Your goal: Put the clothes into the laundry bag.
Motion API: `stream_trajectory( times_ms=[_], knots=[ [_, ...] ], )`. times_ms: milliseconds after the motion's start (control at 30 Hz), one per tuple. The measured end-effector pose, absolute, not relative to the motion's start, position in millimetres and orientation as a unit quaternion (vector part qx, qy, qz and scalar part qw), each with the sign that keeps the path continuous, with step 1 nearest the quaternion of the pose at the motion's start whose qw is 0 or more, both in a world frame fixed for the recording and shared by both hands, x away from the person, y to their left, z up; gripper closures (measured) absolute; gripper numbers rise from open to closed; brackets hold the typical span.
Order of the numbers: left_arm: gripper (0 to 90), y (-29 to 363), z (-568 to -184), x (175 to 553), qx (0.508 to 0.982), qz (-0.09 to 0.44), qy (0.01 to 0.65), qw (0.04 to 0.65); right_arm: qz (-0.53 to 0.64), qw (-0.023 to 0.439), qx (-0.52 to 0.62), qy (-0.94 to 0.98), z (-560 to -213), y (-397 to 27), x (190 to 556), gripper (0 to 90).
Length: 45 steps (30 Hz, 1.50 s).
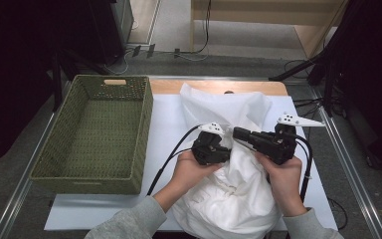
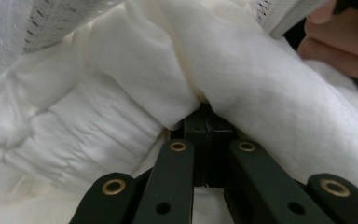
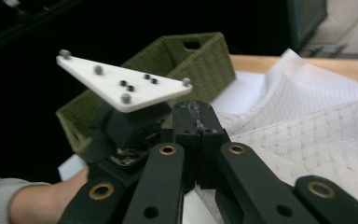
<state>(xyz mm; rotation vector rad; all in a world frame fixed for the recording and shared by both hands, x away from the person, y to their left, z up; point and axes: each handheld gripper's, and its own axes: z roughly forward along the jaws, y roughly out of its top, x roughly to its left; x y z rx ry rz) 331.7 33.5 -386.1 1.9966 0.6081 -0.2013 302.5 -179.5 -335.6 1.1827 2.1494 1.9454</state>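
I am looking down on a white-covered table (image 1: pixel 164 124) where a big heap of white cloth (image 1: pixel 234 194), part quilted sheet and part gathered soft fabric, is lying in front of me, right of centre and running off the near edge. A deep olive-green woven basket (image 1: pixel 97 134) with a cut-out handle is sitting to the left of the heap, apart from it. My left gripper (image 1: pixel 226 149) is lying on the heap's upper part, its jaws pressed together and, in the left gripper view (image 2: pixel 209 122), pushing their tips in under a thick fold of the cloth; whether fabric is actually being pinched between them I cannot tell, since the fold is covering the tips. The gathered, ribbed fabric is bunching to the left of those jaws there. My right gripper (image 1: pixel 238 133) is pointing leftward across the heap toward the left one, the two lying close side by side. In the right gripper view its jaws (image 3: pixel 196 112) are closed tight on each other with nothing between them, hanging over the quilted sheet, with the left gripper's grey three-cornered plate (image 3: pixel 121 84) just beside them and the basket behind. Both hands are wrapping the gripper bodies, grey sleeves (image 1: pixel 129 224) coming in from the near edge.
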Motion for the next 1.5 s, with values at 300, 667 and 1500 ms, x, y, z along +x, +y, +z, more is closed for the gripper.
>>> stream_trajectory(
  times_ms=[300, 667, 1500],
  knots=[
    [90.0, 10.7, -393.7, 348.4, 0.834, -0.056, 0.271, 0.477, 0.608, 0.014, 0.393, 0.689, -348.5, -186.5, 307.9, 90.0],
    [90.0, -13.7, -396.2, 382.4, 0.837, -0.021, 0.297, 0.458, 0.606, 0.018, 0.397, 0.689, -350.2, -202.0, 300.7, 90.0],
    [38.9, 64.3, -353.7, 353.5, 0.861, -0.070, 0.268, 0.426, 0.559, 0.037, 0.422, 0.713, -358.0, -205.7, 304.9, 90.0]
  ],
)
